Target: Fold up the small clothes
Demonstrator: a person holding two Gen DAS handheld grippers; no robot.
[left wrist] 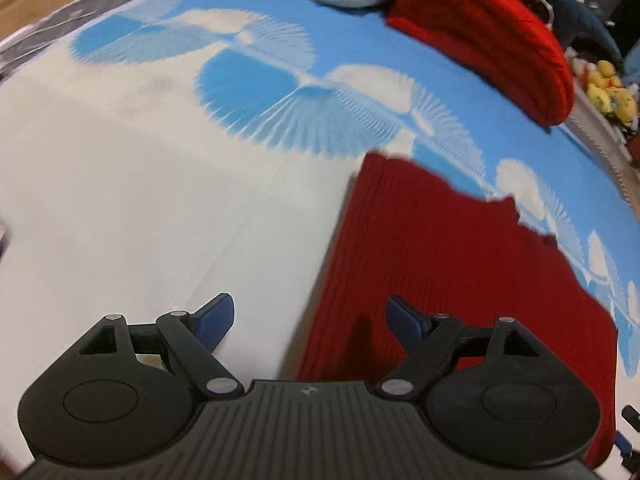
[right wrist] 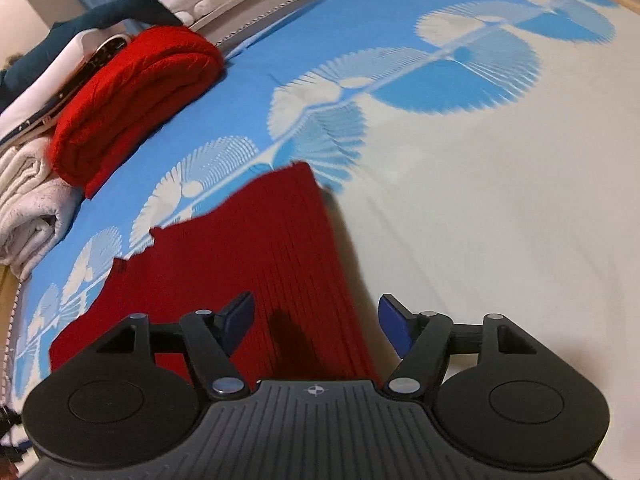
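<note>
1. Red ribbed garment (left wrist: 448, 264) is lying flat on the bedsheet (left wrist: 120, 200), under and ahead of both sets of fingers, likely for folding;
2. left gripper (left wrist: 308, 320) is standing wide, holding nothing;
3. right gripper (right wrist: 316, 324) is likewise gaping, empty.

No readable text, label, brand or number shows in either wrist view.

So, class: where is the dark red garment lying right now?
The dark red garment lies flat on the blue-and-white bedspread, just ahead of both grippers, nearer than the folded bright red sweater.
</note>
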